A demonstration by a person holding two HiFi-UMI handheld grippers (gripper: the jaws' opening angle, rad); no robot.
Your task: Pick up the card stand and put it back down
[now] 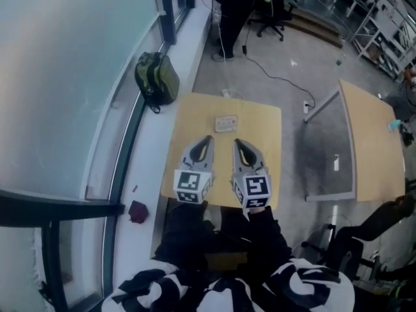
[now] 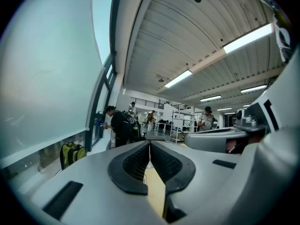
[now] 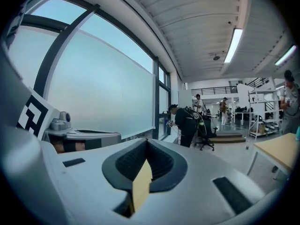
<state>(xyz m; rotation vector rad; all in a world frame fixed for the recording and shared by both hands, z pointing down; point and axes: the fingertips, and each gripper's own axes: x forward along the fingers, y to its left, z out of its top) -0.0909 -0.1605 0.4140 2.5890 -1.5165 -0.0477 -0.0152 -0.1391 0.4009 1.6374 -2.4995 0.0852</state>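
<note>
The card stand [image 1: 226, 123] is a small pale flat piece lying on the far half of the wooden table [image 1: 263, 125]. My left gripper [image 1: 208, 140] hovers over the table just short of it, jaws shut and holding nothing. Beside it my right gripper [image 1: 237, 142] is shut and empty too. In the left gripper view the left gripper [image 2: 149, 145] has its ribbed pads pressed together, with only a sliver of tabletop showing below. The right gripper view shows the same for the right gripper [image 3: 146, 143]. Neither gripper view shows the card stand.
A green backpack [image 1: 156, 77] leans on the window ledge left of the table. A second wooden table [image 1: 370, 142] stands to the right across a strip of floor. A person [image 1: 234, 5] and an office chair [image 1: 273, 15] are farther back. A small dark red object [image 1: 138, 211] lies on the ledge.
</note>
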